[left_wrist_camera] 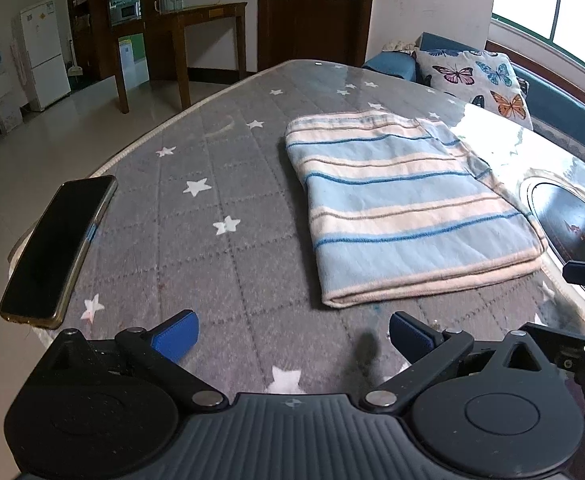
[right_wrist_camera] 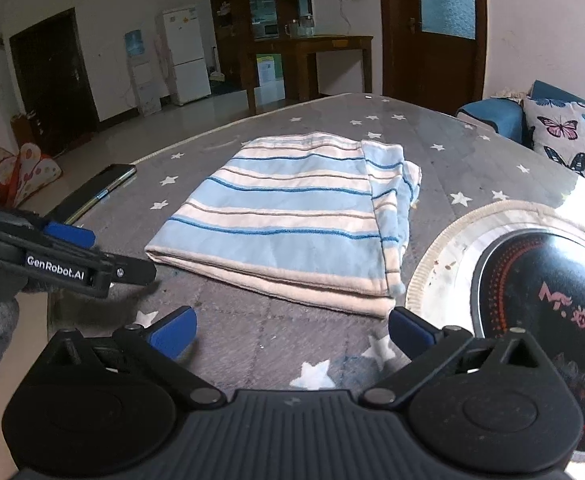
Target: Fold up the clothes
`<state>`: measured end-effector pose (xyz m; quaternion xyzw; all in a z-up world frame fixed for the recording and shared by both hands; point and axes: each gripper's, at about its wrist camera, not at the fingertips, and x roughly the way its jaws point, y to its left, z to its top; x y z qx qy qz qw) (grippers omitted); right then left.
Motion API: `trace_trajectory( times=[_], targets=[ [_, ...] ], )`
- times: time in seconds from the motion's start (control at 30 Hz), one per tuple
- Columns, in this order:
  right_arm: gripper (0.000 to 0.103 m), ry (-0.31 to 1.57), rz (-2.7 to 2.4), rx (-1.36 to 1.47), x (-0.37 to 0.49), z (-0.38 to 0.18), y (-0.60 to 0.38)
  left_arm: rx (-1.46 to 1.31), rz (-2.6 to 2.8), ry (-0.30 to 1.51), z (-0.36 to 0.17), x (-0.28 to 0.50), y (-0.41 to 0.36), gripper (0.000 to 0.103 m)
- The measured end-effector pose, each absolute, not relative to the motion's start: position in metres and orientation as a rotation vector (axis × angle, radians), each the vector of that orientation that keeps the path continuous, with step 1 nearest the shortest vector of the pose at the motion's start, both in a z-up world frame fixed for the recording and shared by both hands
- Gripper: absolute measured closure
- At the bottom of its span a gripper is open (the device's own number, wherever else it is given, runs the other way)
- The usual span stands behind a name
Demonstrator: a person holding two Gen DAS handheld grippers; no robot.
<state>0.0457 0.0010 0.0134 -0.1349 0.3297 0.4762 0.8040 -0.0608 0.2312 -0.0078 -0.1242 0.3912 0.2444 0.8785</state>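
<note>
A folded blue and cream striped cloth (left_wrist_camera: 408, 204) lies flat on the grey star-patterned table cover (left_wrist_camera: 196, 216); it also shows in the right wrist view (right_wrist_camera: 292, 216). My left gripper (left_wrist_camera: 292, 334) is open and empty, just in front of the cloth's near edge. My right gripper (right_wrist_camera: 292, 334) is open and empty, near the cloth's front right corner. The left gripper's body (right_wrist_camera: 72, 264) shows at the left of the right wrist view, beside the cloth.
A black phone (left_wrist_camera: 58, 248) lies at the table's left edge. A round black induction hob (right_wrist_camera: 544, 312) is set into the table right of the cloth. A butterfly pillow (left_wrist_camera: 476, 80) lies on a blue sofa beyond the table.
</note>
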Motion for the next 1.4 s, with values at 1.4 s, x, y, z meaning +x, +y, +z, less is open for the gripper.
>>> trace_trajectory(
  times=[1.4],
  targets=[
    [0.0,0.738,0.87,-0.247,0.004,0.001,-0.022,-0.235,0.556,0.813,-0.014,-0.086,0.19,0.0]
  ],
)
